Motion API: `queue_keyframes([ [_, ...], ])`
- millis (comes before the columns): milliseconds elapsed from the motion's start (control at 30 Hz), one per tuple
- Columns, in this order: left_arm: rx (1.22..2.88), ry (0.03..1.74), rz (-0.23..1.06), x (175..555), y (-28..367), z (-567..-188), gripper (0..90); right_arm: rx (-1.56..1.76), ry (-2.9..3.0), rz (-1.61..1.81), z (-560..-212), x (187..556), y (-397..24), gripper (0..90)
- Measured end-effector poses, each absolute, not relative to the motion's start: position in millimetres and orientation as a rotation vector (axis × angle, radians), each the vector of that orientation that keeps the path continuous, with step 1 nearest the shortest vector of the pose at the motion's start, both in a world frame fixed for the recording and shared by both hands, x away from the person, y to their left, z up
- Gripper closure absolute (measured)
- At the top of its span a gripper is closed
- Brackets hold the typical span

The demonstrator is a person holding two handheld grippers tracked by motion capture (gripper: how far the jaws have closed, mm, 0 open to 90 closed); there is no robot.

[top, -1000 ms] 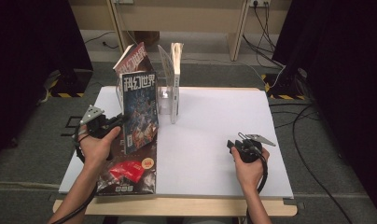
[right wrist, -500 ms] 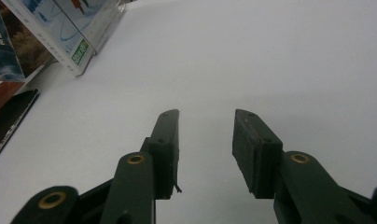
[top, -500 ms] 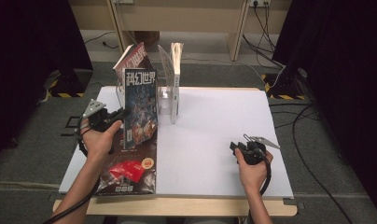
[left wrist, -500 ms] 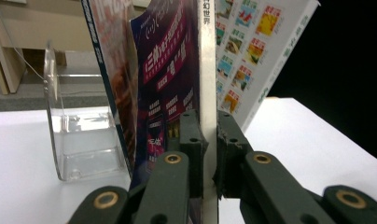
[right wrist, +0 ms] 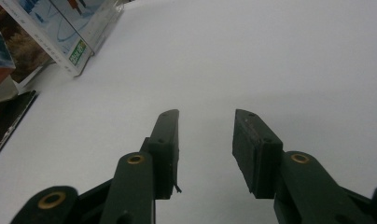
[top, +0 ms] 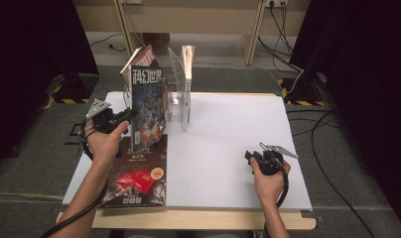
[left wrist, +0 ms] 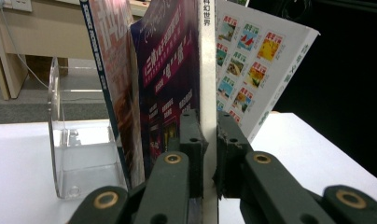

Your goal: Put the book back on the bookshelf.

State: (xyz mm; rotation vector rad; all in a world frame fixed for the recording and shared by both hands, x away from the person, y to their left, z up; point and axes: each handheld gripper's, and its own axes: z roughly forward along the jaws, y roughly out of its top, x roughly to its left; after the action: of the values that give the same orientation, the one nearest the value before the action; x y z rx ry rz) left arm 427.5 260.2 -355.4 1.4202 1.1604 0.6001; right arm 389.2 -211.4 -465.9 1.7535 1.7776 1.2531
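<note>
A magazine point(top: 148, 106) is held upright by its spine in the clamped left gripper point(top: 120, 118), just beside the clear rack point(top: 176, 101) at the table's point(top: 228, 144) back-left. More magazines point(left wrist: 266, 60) lean w/ it against the rack. A black magazine point(top: 136, 173) lies flat below. Right gripper point(top: 254, 157) is seen part-open, empty, well apart. Vs. earlier frame: the magazine has been raised more upright, closer to the rack.
</note>
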Motion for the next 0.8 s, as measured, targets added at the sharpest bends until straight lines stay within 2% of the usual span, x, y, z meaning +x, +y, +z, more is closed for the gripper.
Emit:
queue_keyframes([
  [800, 1.394, 1.161, 0.657, 452, 253, -341, 82.9, 1.756, 1.8, 1.24, -473, 387, -207, 60.9],
])
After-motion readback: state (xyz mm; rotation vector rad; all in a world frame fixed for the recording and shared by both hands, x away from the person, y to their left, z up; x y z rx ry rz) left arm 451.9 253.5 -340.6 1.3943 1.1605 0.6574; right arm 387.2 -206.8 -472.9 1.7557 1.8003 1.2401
